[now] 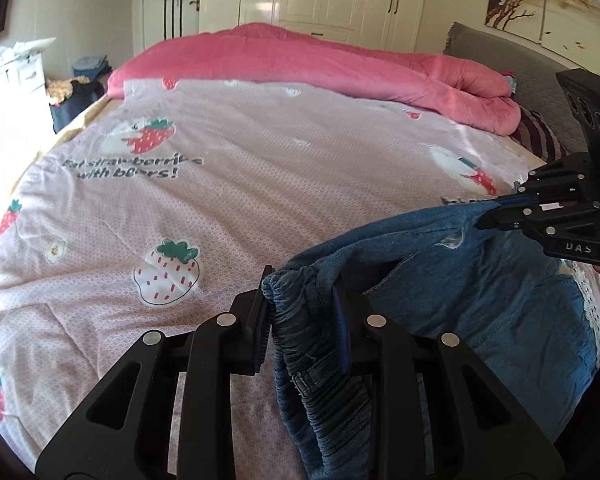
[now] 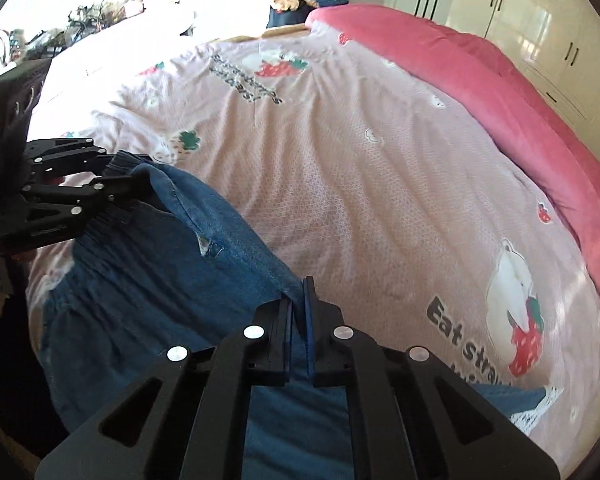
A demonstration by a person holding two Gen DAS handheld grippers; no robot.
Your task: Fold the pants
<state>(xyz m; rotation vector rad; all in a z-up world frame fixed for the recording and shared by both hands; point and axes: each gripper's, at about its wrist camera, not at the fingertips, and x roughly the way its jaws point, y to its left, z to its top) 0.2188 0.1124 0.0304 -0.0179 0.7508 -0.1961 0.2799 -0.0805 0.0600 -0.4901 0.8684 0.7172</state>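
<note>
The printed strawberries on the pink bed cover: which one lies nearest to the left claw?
The big pale strawberry with a green leaf top, just left of the left claw. The other strawberries sit farther off, at the cover's edges or beside the bears.

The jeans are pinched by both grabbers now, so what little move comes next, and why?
Probably lift both hand-held grippers together and draw the jeans out flat over the pink quilt. The left hand-held gripper clamps the bunched elastic waistband, the right hand-held gripper pinches an edge, and the denim between them sags in wrinkles.
</note>
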